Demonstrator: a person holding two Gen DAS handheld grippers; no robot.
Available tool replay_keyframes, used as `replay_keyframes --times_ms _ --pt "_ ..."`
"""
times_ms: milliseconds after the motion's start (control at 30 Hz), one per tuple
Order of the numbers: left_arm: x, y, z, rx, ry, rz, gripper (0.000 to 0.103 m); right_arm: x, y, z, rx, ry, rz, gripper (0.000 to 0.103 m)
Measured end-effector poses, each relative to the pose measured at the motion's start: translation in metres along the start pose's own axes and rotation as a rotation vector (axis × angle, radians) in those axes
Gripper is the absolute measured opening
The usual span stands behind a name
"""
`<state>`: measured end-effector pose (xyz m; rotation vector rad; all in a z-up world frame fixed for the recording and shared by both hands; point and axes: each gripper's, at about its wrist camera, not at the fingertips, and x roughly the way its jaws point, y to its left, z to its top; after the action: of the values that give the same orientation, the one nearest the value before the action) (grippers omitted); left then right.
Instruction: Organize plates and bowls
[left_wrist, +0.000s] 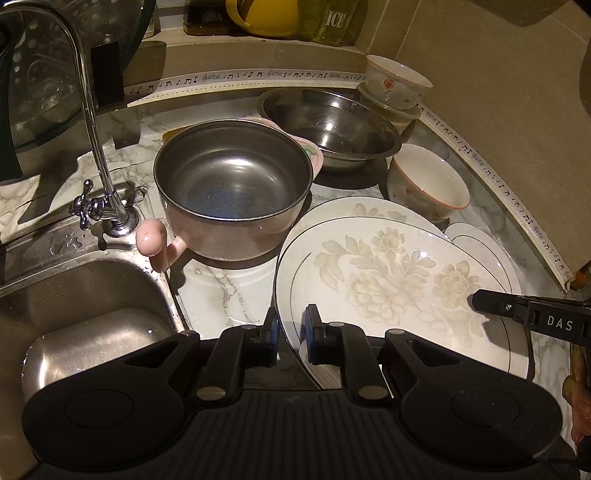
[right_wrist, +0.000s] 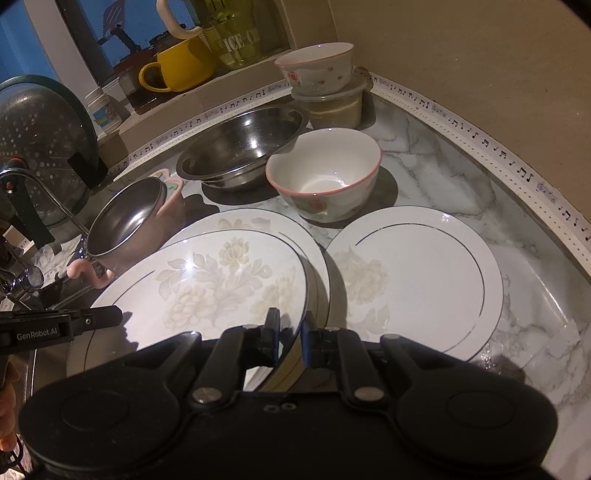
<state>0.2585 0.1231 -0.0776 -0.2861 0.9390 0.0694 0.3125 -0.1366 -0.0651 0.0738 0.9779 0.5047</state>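
Both grippers are on the same floral plate (left_wrist: 388, 280) now: the left gripper (left_wrist: 291, 328) pinches its near-left rim, fingers clamped on either side of the edge, and the right gripper (right_wrist: 290, 341) bites the opposite rim the same way. The plate sits tilted over a second plate (right_wrist: 258, 221) on the marble counter (right_wrist: 461, 177). A third plate (right_wrist: 417, 277) lies just beside. One finger reads "DAS", the other "GenRobot.AI". Behind stand a pink-rimmed bowl (right_wrist: 325, 177), a steel bowl (left_wrist: 328, 125) and a pot (left_wrist: 232, 184). On the sill, a jar (right_wrist: 240, 40) marked "ICE C…".
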Motion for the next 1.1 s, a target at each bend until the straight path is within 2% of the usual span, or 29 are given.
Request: replay_keyframes --times_ms 567,1100 --pt "0.010 0.000 0.001 -0.018 0.010 0.002 0.013 0.006 -0.002 0.002 -0.013 0.009 -0.001 0.012" --pt "0.017 0.005 0.002 -0.063 0.008 0.007 0.013 0.017 -0.008 0.008 -0.016 0.007 0.033 0.012"
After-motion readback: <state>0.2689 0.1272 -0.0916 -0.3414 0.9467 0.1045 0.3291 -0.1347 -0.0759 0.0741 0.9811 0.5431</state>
